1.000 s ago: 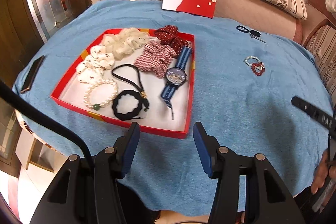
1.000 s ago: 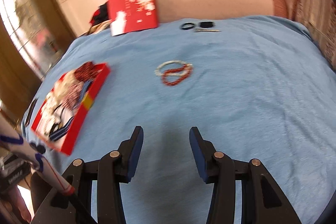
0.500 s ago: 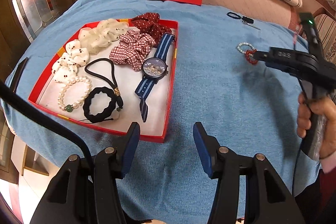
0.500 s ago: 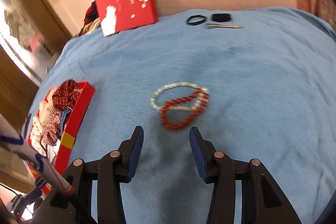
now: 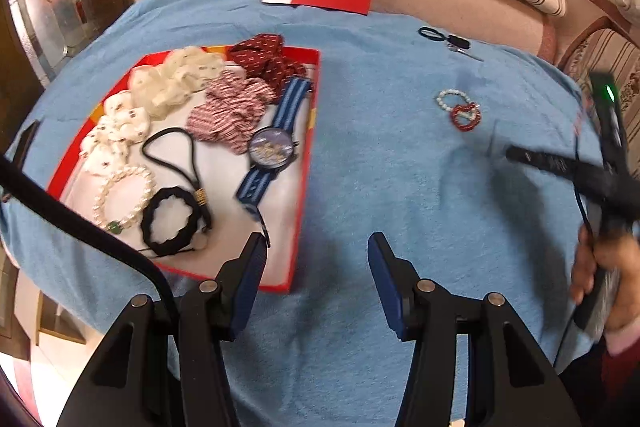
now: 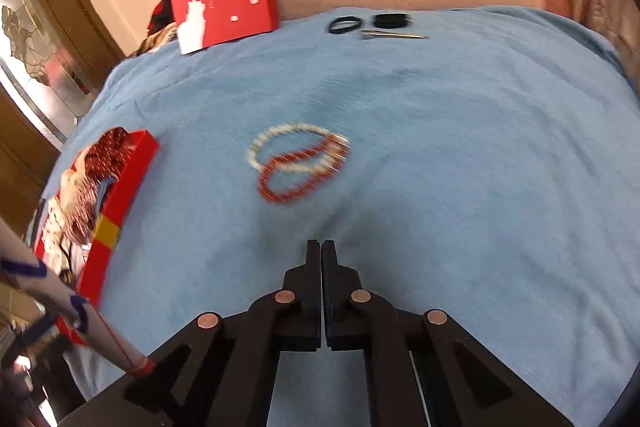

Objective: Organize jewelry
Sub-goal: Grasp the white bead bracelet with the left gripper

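A red bead bracelet (image 6: 298,175) and a white pearl bracelet (image 6: 288,135) lie flat on the blue surface (image 6: 440,147), overlapping, in the middle of the right view. At the left of the left view, the red tray (image 5: 302,179) holds a pearl bracelet (image 5: 122,197), a blue striped watch (image 5: 274,147), black hair ties (image 5: 172,219) and scrunchies (image 5: 228,111).

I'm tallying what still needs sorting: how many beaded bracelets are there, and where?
3. A pearl bracelet lies in the red tray. A white bead bracelet and a red bead bracelet overlap on the blue cloth. Scrunchies may hide others.
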Tool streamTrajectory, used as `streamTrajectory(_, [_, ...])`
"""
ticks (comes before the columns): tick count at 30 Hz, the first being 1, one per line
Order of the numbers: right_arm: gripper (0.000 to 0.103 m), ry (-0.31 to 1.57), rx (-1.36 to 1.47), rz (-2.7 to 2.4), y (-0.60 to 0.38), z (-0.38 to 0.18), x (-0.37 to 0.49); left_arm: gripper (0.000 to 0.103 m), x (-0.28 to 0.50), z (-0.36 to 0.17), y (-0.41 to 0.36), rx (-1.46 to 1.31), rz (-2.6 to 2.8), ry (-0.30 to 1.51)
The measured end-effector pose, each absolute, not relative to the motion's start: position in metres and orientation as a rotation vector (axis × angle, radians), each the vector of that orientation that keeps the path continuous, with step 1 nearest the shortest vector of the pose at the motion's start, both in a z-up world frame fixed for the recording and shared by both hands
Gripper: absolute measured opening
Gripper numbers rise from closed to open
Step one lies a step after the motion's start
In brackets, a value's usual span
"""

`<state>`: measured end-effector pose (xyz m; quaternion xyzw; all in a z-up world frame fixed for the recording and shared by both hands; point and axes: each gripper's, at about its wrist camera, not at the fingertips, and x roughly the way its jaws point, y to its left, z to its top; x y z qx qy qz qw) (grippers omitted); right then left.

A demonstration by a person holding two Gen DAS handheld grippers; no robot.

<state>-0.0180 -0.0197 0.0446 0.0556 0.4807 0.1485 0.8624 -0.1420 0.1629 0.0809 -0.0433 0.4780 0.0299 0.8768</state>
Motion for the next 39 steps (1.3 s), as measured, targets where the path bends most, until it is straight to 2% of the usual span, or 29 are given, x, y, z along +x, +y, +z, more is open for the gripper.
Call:
streamTrajectory(4, [0.002, 0.979, 0.108, 0.327, -0.034, 0.052, -0.029, 0.051, -0.125, 0.086, 0.161, -0.138, 0.030, 0.997])
streamTrajectory(8, [0.033, 0.938, 0.120, 0.422, -0.010, 0.059, -0.018, 0.051, -0.117, 0.092, 0.159, -0.148, 0.046, 0.978])
streamTrajectory(9, [0.034, 0.929, 0.113, 0.442, 0.000, 0.059, -0.012, 0.051, -0.116, 0.092, 0.160, -0.149, 0.050, 0.977])
streamTrajectory(15, [0.034, 0.985, 0.082, 0.468, 0.045, 0.033, 0.028, 0.052, -0.110, 0.085, 0.167, -0.145, 0.069, 1.000])
streamTrajectory(16, [0.031, 0.986, 0.068, 0.455, 0.048, 0.029, 0.031, 0.052, -0.108, 0.084, 0.168, -0.145, 0.071, 1.004])
streamTrajectory(17, [0.008, 0.976, 0.056, 0.430, 0.049, 0.028, 0.034, 0.052, -0.106, 0.082, 0.168, -0.148, 0.070, 1.008])
streamTrajectory(18, [0.001, 0.991, 0.066, 0.422, 0.046, 0.028, 0.036, 0.052, -0.103, 0.081, 0.169, -0.153, 0.068, 1.010])
streamTrajectory(24, [0.000, 0.988, 0.172, 0.333, -0.014, 0.037, 0.016, 0.052, -0.081, 0.078, 0.161, -0.156, 0.021, 1.013])
streamTrajectory(31, [0.001, 0.954, 0.236, 0.191, -0.097, 0.032, -0.019, 0.052, -0.020, 0.062, 0.116, -0.097, -0.121, 1.025])
streamTrajectory(39, [0.006, 0.928, 0.346, 0.241, -0.114, 0.018, -0.016, 0.050, 0.074, 0.036, 0.061, -0.112, -0.355, 1.090])
